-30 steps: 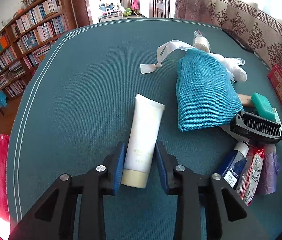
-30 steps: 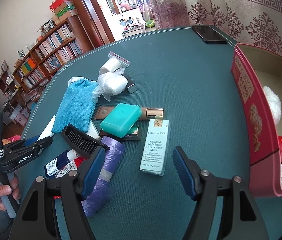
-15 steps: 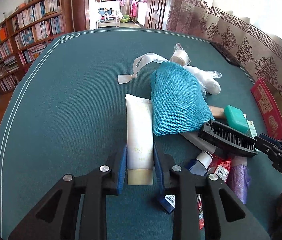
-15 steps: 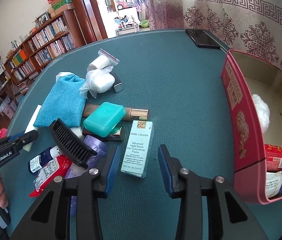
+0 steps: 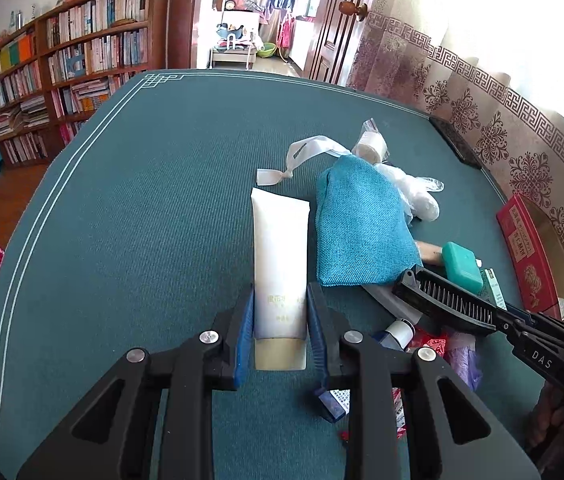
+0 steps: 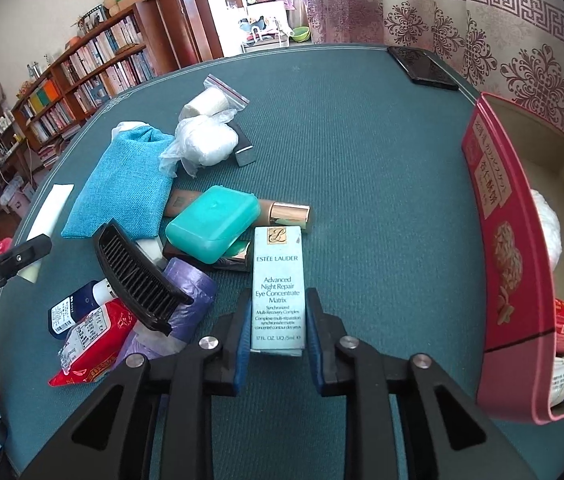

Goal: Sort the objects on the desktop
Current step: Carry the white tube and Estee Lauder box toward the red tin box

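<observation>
**Both grippers on items, teal-cloth table**

Left gripper (image 5: 280, 330): blue pads clamped on the cap end of a white plastic squeeze tube w/ beige cap (image 5: 280, 268). Tube points away from the cam, just left of a turquoise woven fabric pouch (image 5: 362, 228); can't tell if the tube touches the green table cloth (image 5: 142, 220).

Right gripper (image 6: 278, 336): jaws closing narrow on a pale blue-green Estée Lauder carton (image 6: 278, 288), pads against both long sides near its bottom end. Carton lies flat on the cloth, top end touching a bronze foundation bottle w/ gold cap (image 6: 282, 214).

Left of the carton, a pile: teal plastic soap case (image 6: 212, 224), black comb-like clip (image 6: 134, 276), purple bag roll (image 6: 190, 300), red snack packet (image 6: 94, 344), navy tube w/ white cap (image 6: 78, 304). Behind: bagged white cotton (image 6: 206, 144).

Right edge: red tin box (image 6: 498, 248), open, w/ packets inside. Black phone (image 6: 422, 68) at far table edge, well apart.
</observation>
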Tool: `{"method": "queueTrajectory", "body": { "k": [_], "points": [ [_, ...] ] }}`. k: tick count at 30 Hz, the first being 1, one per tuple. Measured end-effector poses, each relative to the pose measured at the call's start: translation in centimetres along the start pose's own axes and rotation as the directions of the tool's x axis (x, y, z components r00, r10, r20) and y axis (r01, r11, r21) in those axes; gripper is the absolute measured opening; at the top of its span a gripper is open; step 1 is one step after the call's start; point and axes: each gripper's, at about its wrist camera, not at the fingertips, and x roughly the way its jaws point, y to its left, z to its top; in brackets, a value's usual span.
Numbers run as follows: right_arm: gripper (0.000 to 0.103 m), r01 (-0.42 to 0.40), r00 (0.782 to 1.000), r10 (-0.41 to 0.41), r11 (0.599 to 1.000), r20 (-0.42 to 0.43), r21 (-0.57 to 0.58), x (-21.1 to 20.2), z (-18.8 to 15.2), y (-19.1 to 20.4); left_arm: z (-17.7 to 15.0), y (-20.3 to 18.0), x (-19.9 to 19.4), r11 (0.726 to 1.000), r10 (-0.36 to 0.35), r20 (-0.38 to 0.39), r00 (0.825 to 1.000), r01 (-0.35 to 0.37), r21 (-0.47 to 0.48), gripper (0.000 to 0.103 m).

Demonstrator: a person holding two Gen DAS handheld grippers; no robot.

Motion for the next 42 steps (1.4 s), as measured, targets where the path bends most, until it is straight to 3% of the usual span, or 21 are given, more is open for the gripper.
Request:
{"method": "queueTrajectory", "body": {
  "k": [15,23,32,42],
  "points": [
    [0.027,-0.017,0.992,0.014,1.0,0.125,0.023,-3.4,0.4,-0.9,0.6,-5.5,-1.0,0.995,-0.076,0.024,0.997,0.075,0.064,0.028],
    [0.027,-0.01,0.973,-0.005,0.998,0.229,0.067,-6.3,0.7,-3.0,0.9,-10.1,-1.7,0.982,-0.125,0.026,0.992,0.12,0.143,0.028],
    [0.027,0.084,0.938,-0.138,0.98,0.317,0.179,-10.1,0.8,-8.4,1.6,-16.1,-2.5,0.95,-0.206,0.032,0.978,0.192,0.247,0.028],
    [0.027,0.185,0.922,-0.263,0.944,0.285,0.273,-11.6,-0.9,-14.3,1.0,-22.9,-2.5,0.894,-0.292,-0.013,0.956,0.278,0.351,0.028]
  ]
}}
